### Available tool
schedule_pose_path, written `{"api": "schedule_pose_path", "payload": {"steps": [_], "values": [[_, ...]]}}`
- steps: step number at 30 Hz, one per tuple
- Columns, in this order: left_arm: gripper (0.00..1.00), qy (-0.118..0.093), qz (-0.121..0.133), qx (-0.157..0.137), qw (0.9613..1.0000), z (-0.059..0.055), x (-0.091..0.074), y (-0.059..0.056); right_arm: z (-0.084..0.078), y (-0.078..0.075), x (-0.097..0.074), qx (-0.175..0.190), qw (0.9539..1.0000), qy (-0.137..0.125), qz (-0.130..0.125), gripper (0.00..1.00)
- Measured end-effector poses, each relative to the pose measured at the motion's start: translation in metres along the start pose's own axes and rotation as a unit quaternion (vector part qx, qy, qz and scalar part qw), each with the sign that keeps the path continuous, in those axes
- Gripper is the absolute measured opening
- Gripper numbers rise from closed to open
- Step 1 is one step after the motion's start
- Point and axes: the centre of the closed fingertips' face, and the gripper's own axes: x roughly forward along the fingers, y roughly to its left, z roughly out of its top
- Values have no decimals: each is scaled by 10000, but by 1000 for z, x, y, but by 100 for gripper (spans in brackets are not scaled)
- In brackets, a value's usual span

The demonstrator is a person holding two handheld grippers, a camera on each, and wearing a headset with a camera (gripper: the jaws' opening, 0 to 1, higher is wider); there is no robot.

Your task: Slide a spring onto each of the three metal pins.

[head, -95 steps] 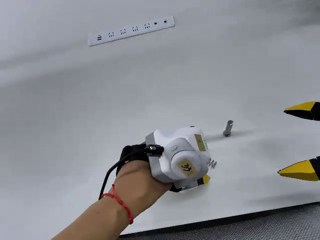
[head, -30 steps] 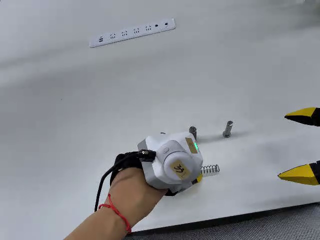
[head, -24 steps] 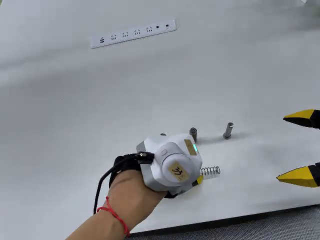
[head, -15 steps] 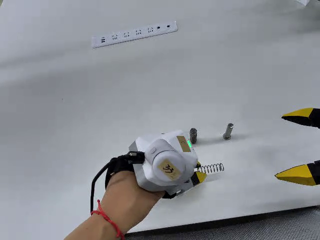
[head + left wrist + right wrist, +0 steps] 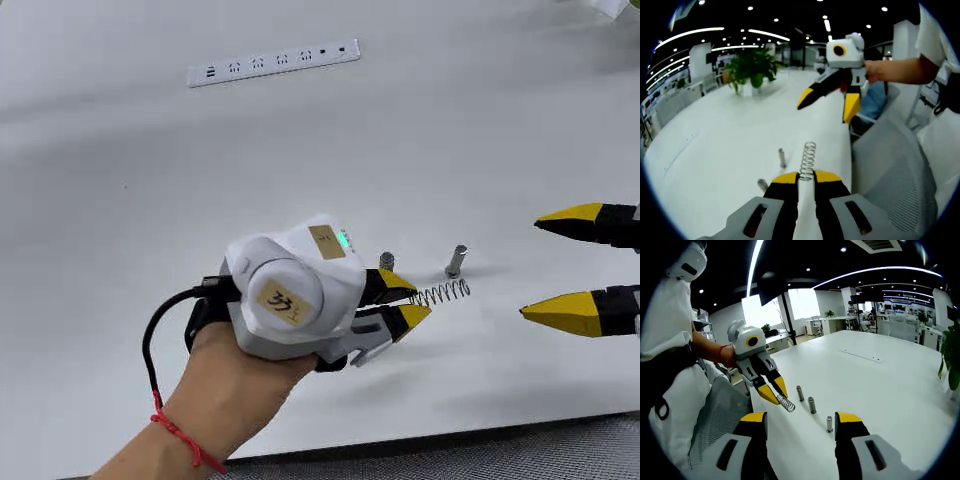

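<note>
White counter [image 5: 300, 150]: carries all items; both tongs are held above its near edge

Power strip [image 5: 273, 62]: white, lies flat on the counter well beyond the left tongs, on the far side

Left tongs [image 5: 420, 300]: yellow-tipped, lifted off the counter and pointing toward the right tongs. The jaws are closed on one end of a spring, as the left gripper view confirms [image 5: 800, 176]

Right tongs [image 5: 530, 267]: jaws spread wide apart, tips facing the left tongs and well apart from them

Pins: in the right gripper view three stand upright in a row ahead of the right tongs. The nearest is a bare pin [image 5: 829, 423], just beyond the gap between the jaws. The next two pins [image 5: 811, 404] [image 5: 800, 393] each carry a spring and lie toward the left tongs

Spring [image 5: 440, 293]: projects straight out from the left tongs' tips. Its free end is near the bare pin [image 5: 456, 261], not touching it
</note>
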Motion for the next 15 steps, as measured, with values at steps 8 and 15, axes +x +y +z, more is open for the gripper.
{"api": "schedule_pose_path", "payload": {"steps": [8, 15], "values": [[11, -680, 10, -271, 9973, 29, -12, 2, 31, 8, 12, 614, 9962, -590, 206, 37], [11, -1044, 15, -464, 9935, 42, -19, 5, 43, 7, 17, 984, 9908, -880, 307, 28]]}}
